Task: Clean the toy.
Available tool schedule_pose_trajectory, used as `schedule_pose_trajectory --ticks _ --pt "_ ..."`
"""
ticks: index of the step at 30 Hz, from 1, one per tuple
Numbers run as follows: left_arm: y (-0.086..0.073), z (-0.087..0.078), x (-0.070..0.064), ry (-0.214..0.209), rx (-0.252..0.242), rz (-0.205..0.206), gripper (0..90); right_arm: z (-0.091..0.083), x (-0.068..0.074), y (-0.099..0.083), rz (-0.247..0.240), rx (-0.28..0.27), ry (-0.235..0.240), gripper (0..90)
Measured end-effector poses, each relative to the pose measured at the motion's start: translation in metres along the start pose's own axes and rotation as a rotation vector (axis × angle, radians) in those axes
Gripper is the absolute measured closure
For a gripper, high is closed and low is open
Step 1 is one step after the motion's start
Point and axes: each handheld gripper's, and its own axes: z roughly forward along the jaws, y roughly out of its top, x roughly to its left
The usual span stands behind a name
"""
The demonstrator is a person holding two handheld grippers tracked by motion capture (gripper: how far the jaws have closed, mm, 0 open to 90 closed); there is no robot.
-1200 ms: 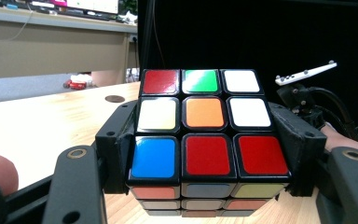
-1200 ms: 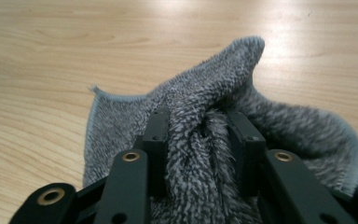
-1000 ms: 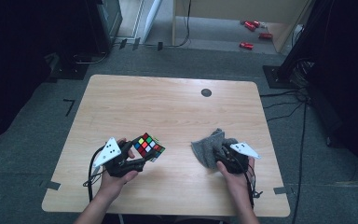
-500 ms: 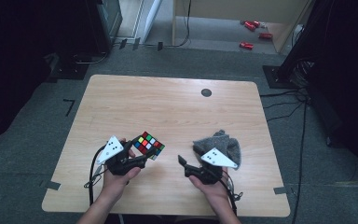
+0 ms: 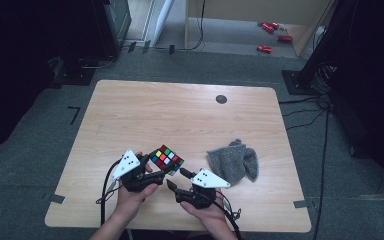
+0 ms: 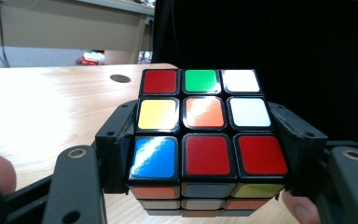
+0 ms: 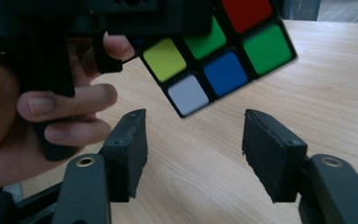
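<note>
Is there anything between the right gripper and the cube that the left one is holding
Nothing visible. The right gripper is open, and the cube, clamped in the left gripper, hangs just beyond its jaws above bare table.

a crumpled grey knitted cloth [image 5: 234, 162] lies on the light wooden table [image 5: 180, 115], toward its right side. a small dark round disc [image 5: 221, 99] sits near the far edge. red objects [image 5: 268, 37] lie on the floor beyond.
</note>
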Motion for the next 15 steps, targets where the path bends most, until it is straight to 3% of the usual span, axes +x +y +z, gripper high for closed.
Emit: schedule_pose_trajectory --ticks 7,15 --pt "-0.002 0.004 -0.005 -0.023 0.025 0.004 34.4 -0.005 -0.003 0.003 -0.031 -0.031 -0.029 46.8" --pt "0.000 0.004 -0.007 -0.038 0.036 0.026 34.3 -0.010 -0.006 0.004 -0.163 -0.030 -0.038 48.1"
